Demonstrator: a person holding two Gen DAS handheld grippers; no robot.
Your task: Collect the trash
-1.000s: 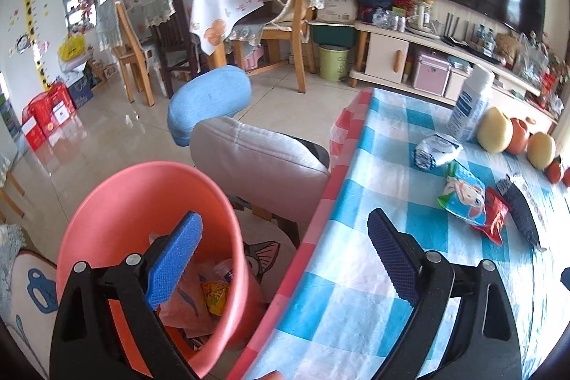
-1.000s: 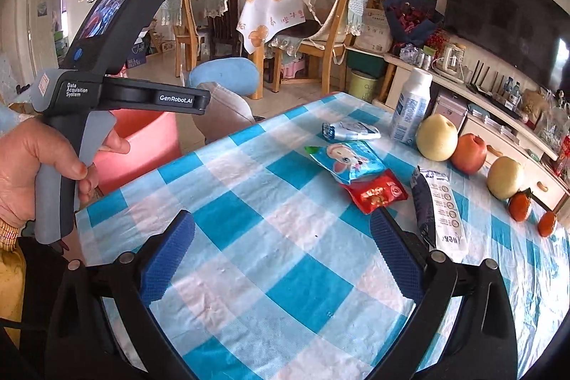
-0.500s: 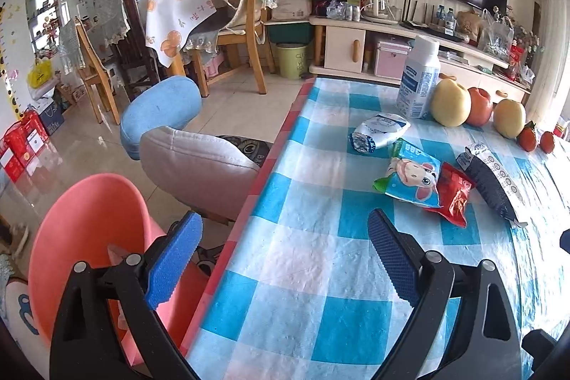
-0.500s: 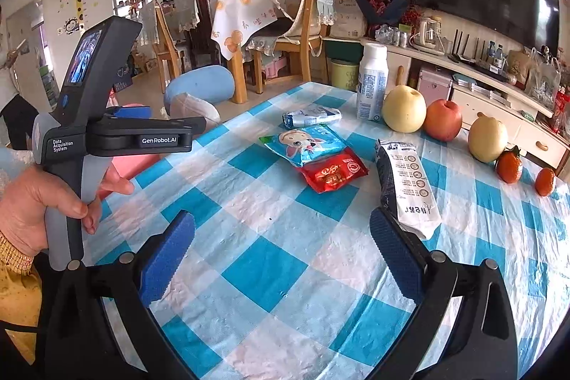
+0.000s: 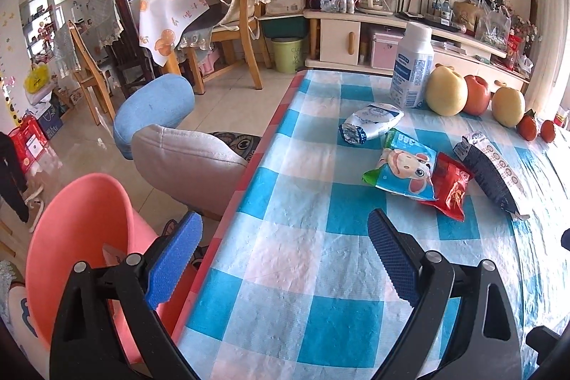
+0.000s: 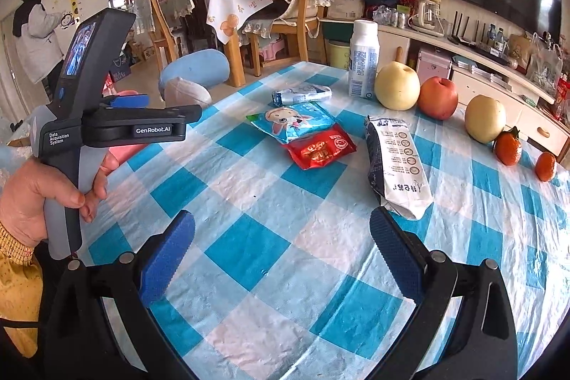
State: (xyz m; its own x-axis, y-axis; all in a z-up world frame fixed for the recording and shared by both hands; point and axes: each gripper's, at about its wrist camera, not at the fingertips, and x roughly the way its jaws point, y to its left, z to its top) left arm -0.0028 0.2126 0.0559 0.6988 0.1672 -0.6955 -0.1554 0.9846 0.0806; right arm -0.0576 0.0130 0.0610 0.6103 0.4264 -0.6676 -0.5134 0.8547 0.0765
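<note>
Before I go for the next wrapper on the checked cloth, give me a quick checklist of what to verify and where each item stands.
1. Left gripper jaws open and empty: ok.
2. Right gripper jaws open and empty: ok.
3. Wrappers within clear view: blue cartoon packet, red packet, dark-and-white bag, small white-blue packet: ok.
4. Blue cartoon packet overlaps the red packet, so a single clean pick there: not ok.
5. Pink bin beside the table edge, opening unobstructed: ok.
6. Fruit and white bottle stand behind the wrappers, apart from them: ok.
</note>
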